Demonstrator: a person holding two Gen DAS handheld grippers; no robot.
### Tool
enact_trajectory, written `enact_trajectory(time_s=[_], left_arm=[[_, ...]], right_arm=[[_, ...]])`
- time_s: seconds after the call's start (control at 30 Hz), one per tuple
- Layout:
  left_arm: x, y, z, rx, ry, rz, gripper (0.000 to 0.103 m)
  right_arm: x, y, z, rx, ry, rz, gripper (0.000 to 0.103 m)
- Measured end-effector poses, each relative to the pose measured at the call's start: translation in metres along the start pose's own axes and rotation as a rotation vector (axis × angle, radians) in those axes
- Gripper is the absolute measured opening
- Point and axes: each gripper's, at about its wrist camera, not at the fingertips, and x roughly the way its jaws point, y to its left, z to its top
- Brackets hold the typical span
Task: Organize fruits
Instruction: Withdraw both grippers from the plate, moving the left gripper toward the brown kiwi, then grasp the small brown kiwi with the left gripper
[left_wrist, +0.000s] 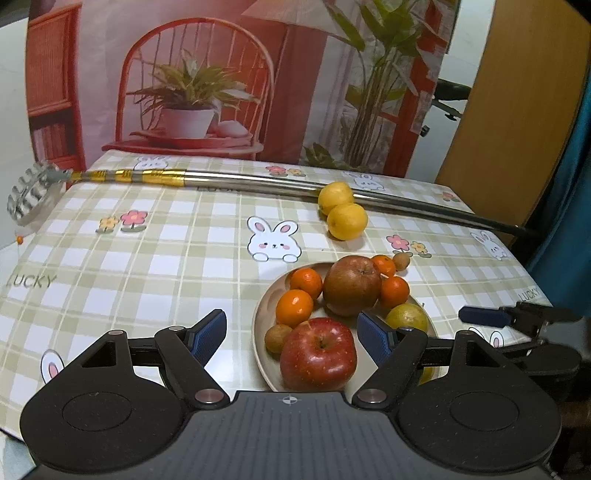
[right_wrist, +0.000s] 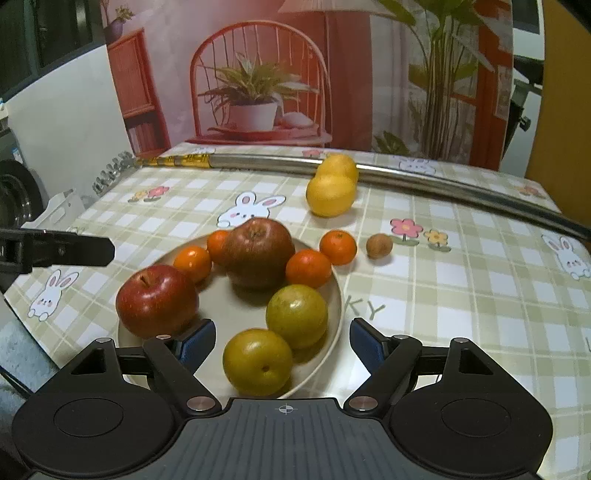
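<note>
both grippers (left_wrist: 293, 330) (right_wrist: 282, 341) wide open, empty

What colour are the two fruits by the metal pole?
Yellow. The two fruits show best in the left wrist view.

plate (left_wrist: 266, 302): near rim hidden behind the left gripper's body
far lemon (right_wrist: 341, 166): blurred, partly behind the near lemon (right_wrist: 330, 195)
metal pole (right_wrist: 461, 190): right end cut off

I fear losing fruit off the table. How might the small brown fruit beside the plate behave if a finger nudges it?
The small brown fruit looks round, so it would probably roll. It lies apart from the plate, so nothing there would stop it. It seems light.
</note>
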Motion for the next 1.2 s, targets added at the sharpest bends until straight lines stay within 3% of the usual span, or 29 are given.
enact_trajectory(time_s=[0.17,0.53,0.67,0.8,0.9,1.07,1.2], left_arm=[[0.000,-0.001,0.014,0.026,-0.016,-0.020,0.080],[0.030,-0.022,0.068,0.079,0.018,-0.166,0.078],[0.059,-0.042,0.087,0.123,0.040,-0.198,0.070],[0.101,-0.065,0.100,0.135,0.116,-0.275,0.056],[0.137,-0.083,0.106,0.159,0.194,-0.309,0.051],[0.195,-0.103,0.109,0.153,0.311,-0.338,0.050],[0.229,-0.112,0.104,0.145,0.389,-0.320,0.048]], right_arm=[[-0.009,-0.010,0.012,0.009,-0.041,0.001,0.076],[-0.020,-0.063,0.054,0.034,-0.129,-0.058,0.074],[-0.016,-0.081,0.062,0.052,-0.134,-0.085,0.073],[-0.008,-0.097,0.061,0.059,-0.124,-0.133,0.073],[-0.002,-0.112,0.056,0.098,-0.113,-0.139,0.073],[0.007,-0.138,0.044,0.183,-0.097,-0.135,0.071],[0.012,-0.148,0.033,0.202,-0.079,-0.140,0.070]])
